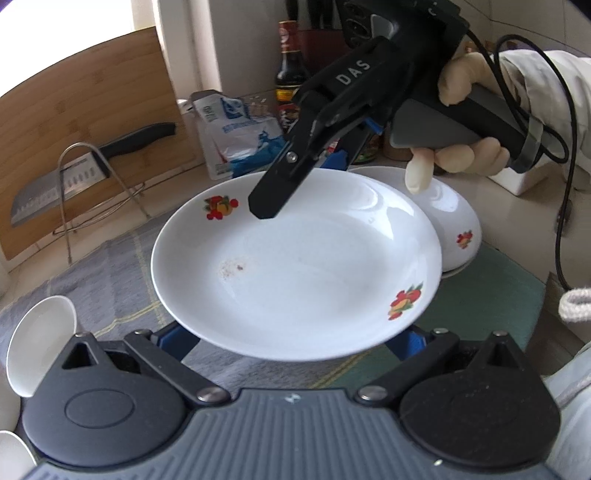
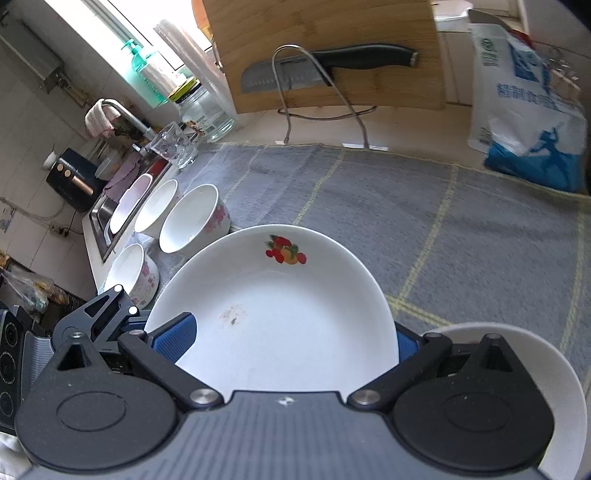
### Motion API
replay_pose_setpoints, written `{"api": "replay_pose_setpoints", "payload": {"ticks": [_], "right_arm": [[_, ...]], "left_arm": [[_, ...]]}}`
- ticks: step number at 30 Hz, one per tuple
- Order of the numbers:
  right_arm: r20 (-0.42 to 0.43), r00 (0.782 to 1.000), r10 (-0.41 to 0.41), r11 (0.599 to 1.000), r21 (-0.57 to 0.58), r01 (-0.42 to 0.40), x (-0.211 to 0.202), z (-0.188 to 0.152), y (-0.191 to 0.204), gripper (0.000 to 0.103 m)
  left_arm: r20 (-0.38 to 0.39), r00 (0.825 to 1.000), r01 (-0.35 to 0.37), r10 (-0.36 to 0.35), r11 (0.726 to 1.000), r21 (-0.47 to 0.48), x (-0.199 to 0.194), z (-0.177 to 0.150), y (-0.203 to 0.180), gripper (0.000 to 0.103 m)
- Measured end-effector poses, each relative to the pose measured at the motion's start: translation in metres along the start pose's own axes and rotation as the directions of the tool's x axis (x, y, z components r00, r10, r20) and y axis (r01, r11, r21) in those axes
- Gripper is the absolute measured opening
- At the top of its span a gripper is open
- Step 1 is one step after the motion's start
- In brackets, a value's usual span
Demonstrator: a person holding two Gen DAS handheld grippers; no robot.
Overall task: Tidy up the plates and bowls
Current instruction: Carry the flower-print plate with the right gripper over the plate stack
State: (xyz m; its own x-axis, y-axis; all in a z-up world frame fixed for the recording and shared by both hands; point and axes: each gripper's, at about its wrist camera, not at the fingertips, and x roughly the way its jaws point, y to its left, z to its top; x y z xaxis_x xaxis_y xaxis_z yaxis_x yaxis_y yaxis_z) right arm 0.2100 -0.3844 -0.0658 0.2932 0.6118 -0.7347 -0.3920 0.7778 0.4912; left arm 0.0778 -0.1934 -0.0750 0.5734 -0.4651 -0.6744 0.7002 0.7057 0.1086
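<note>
A white deep plate with fruit prints and a small brown smear hangs just above the grey checked cloth. My right gripper straddles its rim, shut on it: the left pad lies on the inner face, the right pad under it. In the left wrist view the right gripper reaches in from the upper right, held by a gloved hand. My left gripper is open, both blue pads under the near rim. A fruit-print bowl sits behind the plate.
Several white and floral bowls stand at the cloth's left end by the sink. A knife rests in a wire rack against a bamboo board. A blue-white bag, a glass jar and a sauce bottle line the back.
</note>
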Motion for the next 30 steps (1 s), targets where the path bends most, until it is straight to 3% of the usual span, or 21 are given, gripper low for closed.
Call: {"api": "replay_pose_setpoints", "payload": {"ticks": [30], "right_arm": [[0.098,0.985,-0.139,0.97,0.213,0.116,-0.061,-0.072,-0.054,0.103]], "left_arm": [[-0.033,0.982,0.191,-0.188,0.967,0.171,0.043,0.022,-0.04,0.102]]}}
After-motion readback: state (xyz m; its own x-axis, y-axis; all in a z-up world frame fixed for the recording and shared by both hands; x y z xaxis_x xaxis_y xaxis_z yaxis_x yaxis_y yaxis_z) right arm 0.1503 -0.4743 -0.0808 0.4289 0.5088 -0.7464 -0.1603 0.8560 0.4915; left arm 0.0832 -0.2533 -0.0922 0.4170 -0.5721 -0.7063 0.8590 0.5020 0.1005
